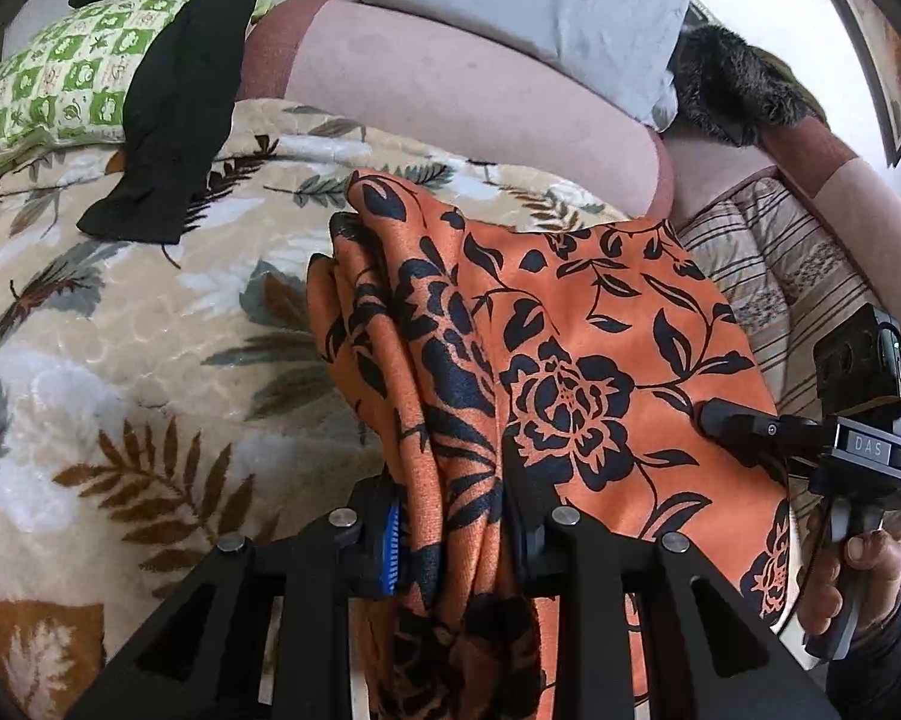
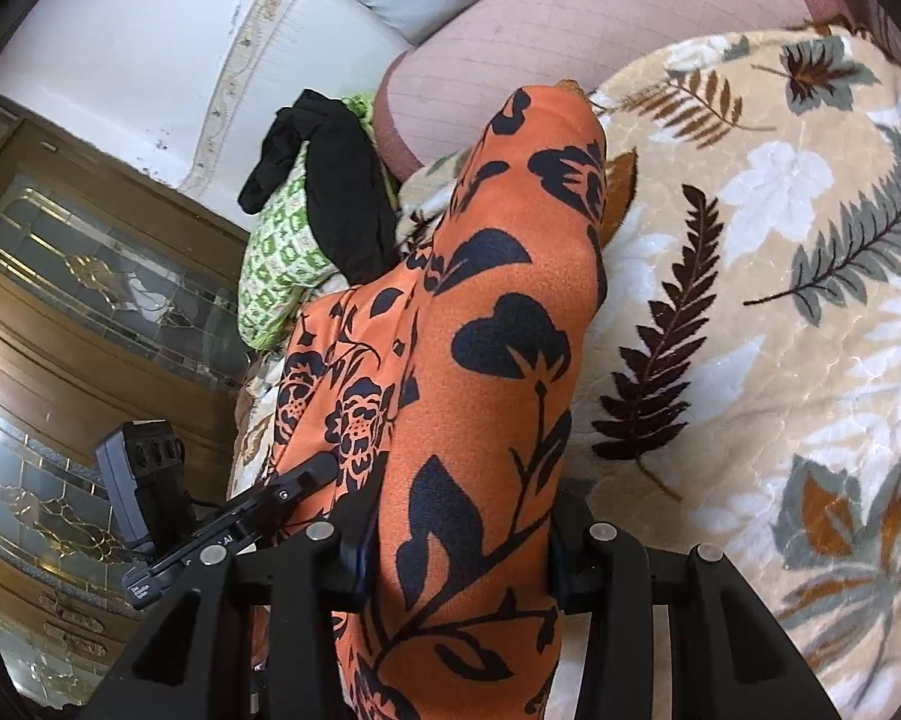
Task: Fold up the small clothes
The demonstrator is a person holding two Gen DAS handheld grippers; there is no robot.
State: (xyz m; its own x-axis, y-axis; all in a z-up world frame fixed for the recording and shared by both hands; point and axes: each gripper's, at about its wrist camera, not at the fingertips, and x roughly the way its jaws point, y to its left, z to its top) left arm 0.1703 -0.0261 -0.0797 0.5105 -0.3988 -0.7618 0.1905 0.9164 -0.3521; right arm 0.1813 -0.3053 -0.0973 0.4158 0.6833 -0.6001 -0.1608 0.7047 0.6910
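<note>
An orange garment with a black flower print (image 1: 570,324) hangs bunched over the leaf-patterned blanket (image 1: 120,360). In the left wrist view my left gripper (image 1: 450,522) is shut on a gathered fold of it near the bottom edge. Further right, my right gripper (image 1: 727,420) clamps the same garment's edge, with a person's hand (image 1: 852,576) on its handle. From the right wrist, the orange garment (image 2: 498,312) runs up between the fingers of my right gripper (image 2: 457,546), which is shut on it. My left gripper (image 2: 306,474) holds the cloth at the lower left.
A black garment (image 1: 180,90) lies across a green checked pillow (image 1: 48,84) at the back left. Behind run a pink padded backrest (image 1: 450,90), a grey pillow (image 1: 540,6) and a dark furry item (image 1: 738,84). A striped cushion (image 1: 780,264) lies right. A wooden glass-door cabinet (image 2: 90,300) stands beside the bed.
</note>
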